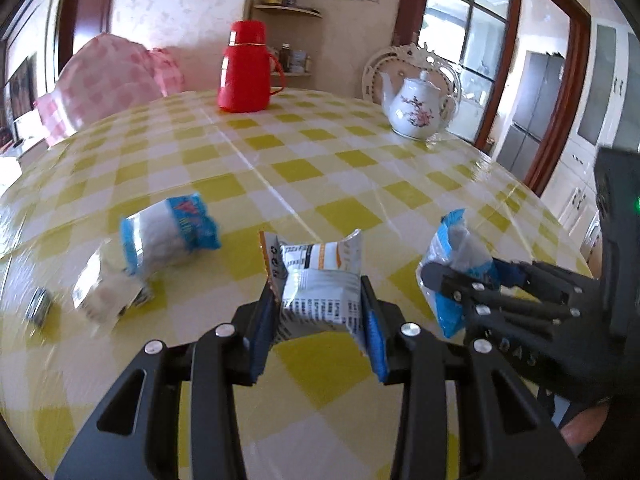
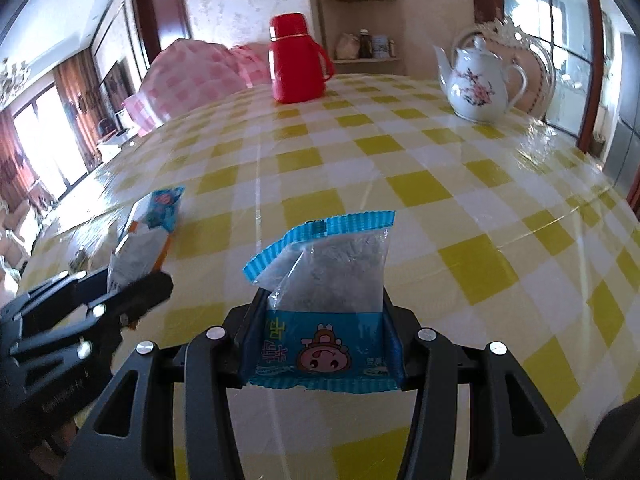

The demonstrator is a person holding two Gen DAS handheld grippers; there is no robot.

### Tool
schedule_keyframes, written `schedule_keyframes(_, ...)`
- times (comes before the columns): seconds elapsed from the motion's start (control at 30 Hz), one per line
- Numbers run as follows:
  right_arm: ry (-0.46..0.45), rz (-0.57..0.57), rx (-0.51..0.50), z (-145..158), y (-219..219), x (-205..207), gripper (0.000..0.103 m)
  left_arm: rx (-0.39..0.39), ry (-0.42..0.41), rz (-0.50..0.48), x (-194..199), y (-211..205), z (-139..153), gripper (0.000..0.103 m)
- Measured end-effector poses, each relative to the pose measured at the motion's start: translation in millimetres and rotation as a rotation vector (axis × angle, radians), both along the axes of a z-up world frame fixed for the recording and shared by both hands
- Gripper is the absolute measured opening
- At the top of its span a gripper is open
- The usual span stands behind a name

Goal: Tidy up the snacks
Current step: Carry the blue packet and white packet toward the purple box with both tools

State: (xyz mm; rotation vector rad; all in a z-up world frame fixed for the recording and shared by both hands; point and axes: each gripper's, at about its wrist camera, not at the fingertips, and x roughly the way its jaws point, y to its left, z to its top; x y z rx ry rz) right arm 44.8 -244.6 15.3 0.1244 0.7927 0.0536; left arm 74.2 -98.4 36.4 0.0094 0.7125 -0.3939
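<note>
Left tongs — nearest the lens, pads pressed on a white-and-orange snack packet, lifted off the checked worktop. Right tongs clamp a blue-edged packet, also lifted. Far side: red flask, then white teapot. Left on the worktop — a blue-and-white packet and a smaller blurred one.
</note>
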Motion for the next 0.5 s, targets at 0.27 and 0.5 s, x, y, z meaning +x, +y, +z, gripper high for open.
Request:
schedule_keyframes(0.27, -0.050, -0.012, -0.074, 6, 17, -36, 0.049, -0.095, -0.007, 0.085, -30, 37, 5, 0.040)
schedule_keyframes(0.5, -0.117, -0.005, -0.123, 25, 37, -79, 0.049, -0.152, -0.074, 0.113, -76, 57, 16, 0.040)
